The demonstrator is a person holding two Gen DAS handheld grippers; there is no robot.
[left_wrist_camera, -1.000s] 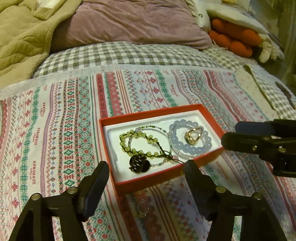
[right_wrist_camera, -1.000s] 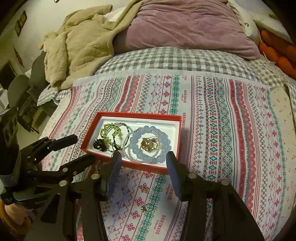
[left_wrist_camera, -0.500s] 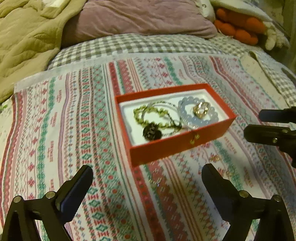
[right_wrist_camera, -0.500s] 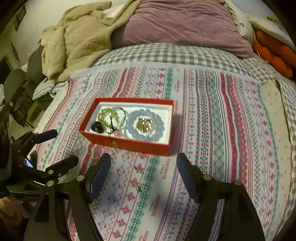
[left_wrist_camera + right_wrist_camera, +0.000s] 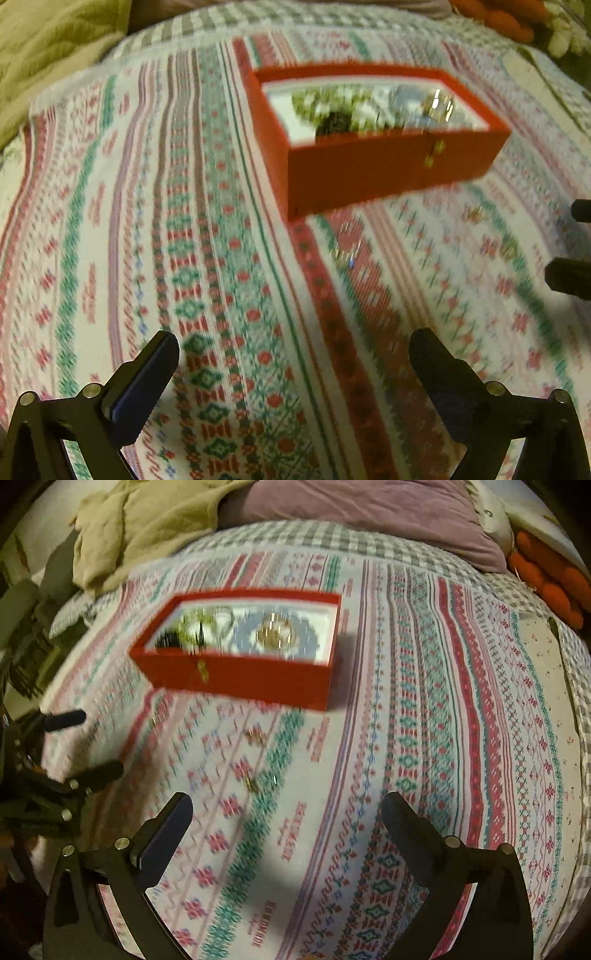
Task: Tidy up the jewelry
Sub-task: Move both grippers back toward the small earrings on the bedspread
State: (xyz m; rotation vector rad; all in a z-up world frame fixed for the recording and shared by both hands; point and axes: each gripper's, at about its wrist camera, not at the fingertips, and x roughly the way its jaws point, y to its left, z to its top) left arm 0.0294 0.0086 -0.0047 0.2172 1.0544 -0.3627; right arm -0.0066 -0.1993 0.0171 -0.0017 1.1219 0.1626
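Rings (image 5: 254,736) lie loose on patterned cloth (image 5: 406,738) before red box (image 5: 236,679)

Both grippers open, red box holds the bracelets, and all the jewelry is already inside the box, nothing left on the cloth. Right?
Not quite. Both the left gripper and right gripper are open, and the red box holds the bracelets, but small pieces lie loose on the patterned cloth in front of the box. The right wrist view shows them; they are too blurred to identify.
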